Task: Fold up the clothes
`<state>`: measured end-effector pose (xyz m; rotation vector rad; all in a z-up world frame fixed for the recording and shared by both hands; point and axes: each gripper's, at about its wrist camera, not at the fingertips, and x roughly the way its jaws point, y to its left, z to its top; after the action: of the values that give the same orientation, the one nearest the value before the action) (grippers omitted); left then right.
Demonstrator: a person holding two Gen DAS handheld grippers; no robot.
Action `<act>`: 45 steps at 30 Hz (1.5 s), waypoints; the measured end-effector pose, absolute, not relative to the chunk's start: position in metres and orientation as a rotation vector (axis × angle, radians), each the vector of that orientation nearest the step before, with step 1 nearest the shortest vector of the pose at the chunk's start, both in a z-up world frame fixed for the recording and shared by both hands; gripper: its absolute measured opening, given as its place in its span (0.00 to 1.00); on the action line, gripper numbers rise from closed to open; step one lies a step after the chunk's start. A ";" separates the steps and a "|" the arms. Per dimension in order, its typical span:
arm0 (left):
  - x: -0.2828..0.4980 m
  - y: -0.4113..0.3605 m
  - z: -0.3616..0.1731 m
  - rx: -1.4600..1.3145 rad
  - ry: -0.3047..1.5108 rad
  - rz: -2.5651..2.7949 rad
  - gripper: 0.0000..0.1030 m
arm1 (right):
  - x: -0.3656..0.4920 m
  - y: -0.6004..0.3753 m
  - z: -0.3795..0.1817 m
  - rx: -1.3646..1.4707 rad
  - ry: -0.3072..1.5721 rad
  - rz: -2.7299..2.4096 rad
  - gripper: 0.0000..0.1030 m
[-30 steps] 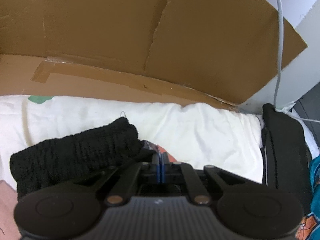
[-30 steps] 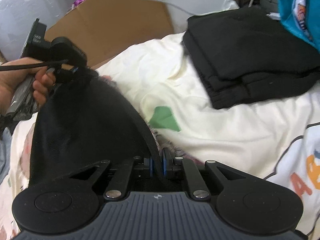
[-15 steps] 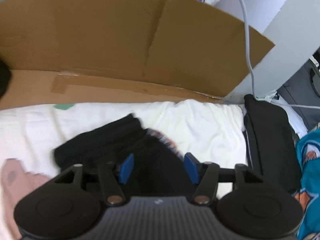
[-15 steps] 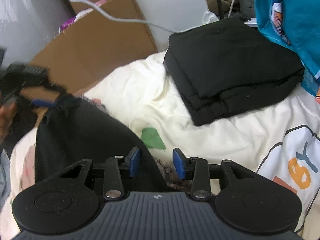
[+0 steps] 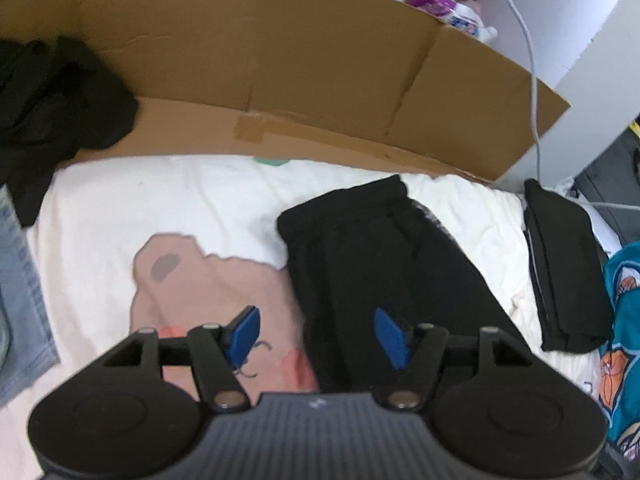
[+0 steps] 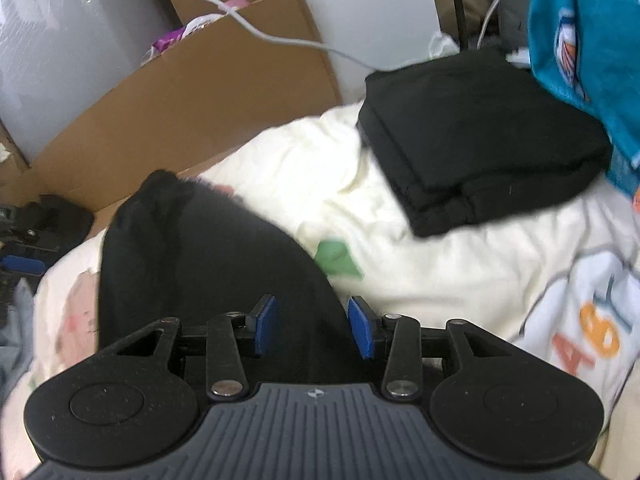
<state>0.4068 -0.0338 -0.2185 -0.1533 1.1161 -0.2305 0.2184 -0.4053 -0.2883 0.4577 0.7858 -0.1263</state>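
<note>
A black garment point(image 5: 376, 264) lies folded on the white printed bedsheet point(image 5: 160, 208), its ribbed hem toward the cardboard. My left gripper point(image 5: 316, 336) is open just above its near end, blue pads apart, holding nothing. In the right wrist view the same black garment point(image 6: 208, 256) stretches away from my right gripper point(image 6: 312, 326), which is open over its near edge with nothing held. A neatly folded black stack point(image 6: 480, 132) rests to the right, also seen as the folded black stack point(image 5: 564, 264) in the left wrist view.
Brown cardboard point(image 5: 280, 72) lines the far side of the bed. A crumpled dark garment point(image 5: 52, 104) and blue denim point(image 5: 20, 300) lie at the left. A teal printed cloth point(image 6: 584, 48) hangs at the right. A white cable point(image 6: 280, 36) crosses the cardboard.
Both grippers opened and let go of the black garment, then pulled back and up. The garment now lies flat on the sheet.
</note>
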 end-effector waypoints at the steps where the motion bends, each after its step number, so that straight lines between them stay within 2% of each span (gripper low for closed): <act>1: 0.405 -0.030 -0.224 -0.191 1.122 -0.217 0.66 | 0.212 -0.406 -0.288 0.493 0.789 -0.112 0.51; 2: 0.404 -0.030 -0.230 -0.221 1.136 -0.216 0.66 | 0.204 -0.404 -0.287 0.502 0.794 -0.105 0.53; 12: 0.404 -0.031 -0.257 -0.218 1.169 -0.281 0.66 | 0.159 -0.385 -0.296 0.529 0.894 -0.160 0.54; 18: 0.411 -0.016 -0.286 -0.208 1.136 -0.315 0.66 | 0.171 -0.365 -0.303 0.434 0.929 -0.144 0.54; 21: 0.422 -0.011 -0.305 -0.299 1.126 -0.355 0.66 | 0.175 -0.363 -0.309 0.417 0.945 -0.144 0.55; 26: 0.433 -0.019 -0.323 -0.327 1.070 -0.371 0.66 | 0.182 -0.361 -0.318 0.388 0.971 -0.144 0.58; 28: 0.438 -0.026 -0.322 -0.298 1.033 -0.384 0.53 | 0.185 -0.360 -0.322 0.376 0.981 -0.144 0.59; 30: 0.446 -0.029 -0.319 -0.287 1.022 -0.389 0.17 | 0.188 -0.359 -0.325 0.364 0.992 -0.144 0.59; 33: 0.454 -0.032 -0.309 -0.255 0.989 -0.376 0.11 | 0.190 -0.359 -0.326 0.329 0.992 -0.164 0.58; 37: 0.458 -0.031 -0.297 -0.194 0.945 -0.316 0.11 | 0.187 -0.363 -0.324 0.268 0.980 -0.234 0.58; 40: 0.458 -0.026 -0.299 -0.250 1.005 -0.291 0.20 | 0.185 -0.366 -0.323 0.251 0.983 -0.261 0.58; 42: 0.446 -0.018 -0.294 -0.271 1.007 -0.296 0.39 | 0.183 -0.369 -0.321 0.239 0.985 -0.287 0.58; 45: 0.421 -0.005 -0.289 -0.281 1.031 -0.329 0.42 | 0.175 -0.384 -0.317 0.334 0.969 -0.308 0.59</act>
<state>0.4207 -0.0047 -0.2895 -0.2806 1.0314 -0.3295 0.1752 -0.3842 -0.3171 0.3340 0.9692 -0.3083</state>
